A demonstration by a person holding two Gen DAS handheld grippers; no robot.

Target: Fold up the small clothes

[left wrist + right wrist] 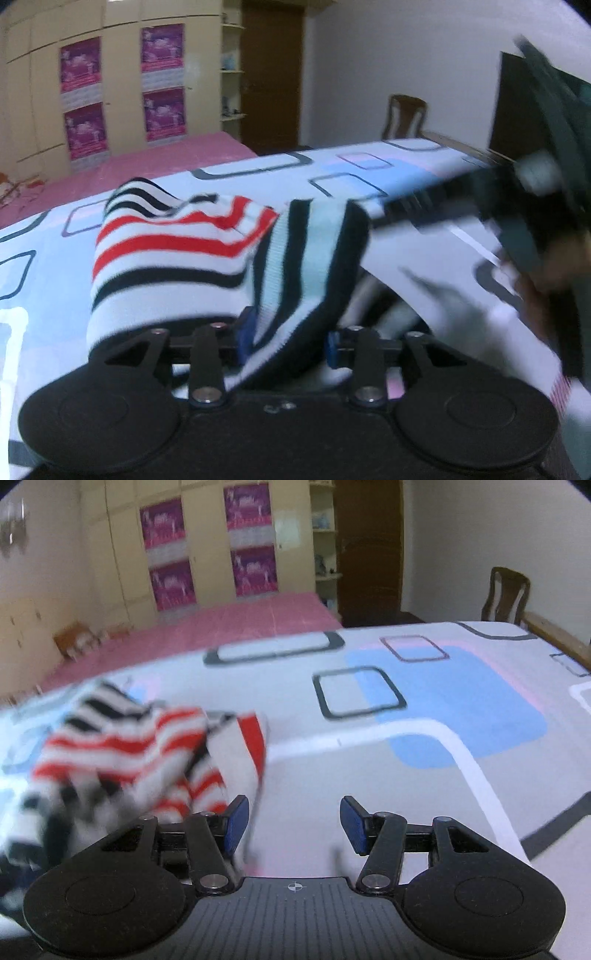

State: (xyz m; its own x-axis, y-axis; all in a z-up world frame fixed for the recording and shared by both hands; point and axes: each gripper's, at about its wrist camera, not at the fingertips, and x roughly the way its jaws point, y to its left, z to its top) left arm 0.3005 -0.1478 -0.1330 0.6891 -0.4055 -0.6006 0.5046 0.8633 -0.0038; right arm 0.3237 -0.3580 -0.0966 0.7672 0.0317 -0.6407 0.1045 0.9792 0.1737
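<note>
A small striped garment (192, 254), white with red, black and pale blue bands, hangs bunched over my left gripper (290, 341). A fold of it passes between the blue pads (244, 332), which stand fairly wide around it. The right gripper (480, 206) shows blurred at the right of the left wrist view, beyond the garment. In the right wrist view my right gripper (293, 823) is open and empty above the bed sheet (443, 709). The garment (147, 753) lies blurred to its left, touching the left pad (236, 823).
The bed is covered by a white sheet with blue patches and dark rounded squares. A pink mat (229, 627) lies beyond it. A wooden chair (506, 594) stands at the far right. Cupboards with purple posters (251, 539) line the back wall.
</note>
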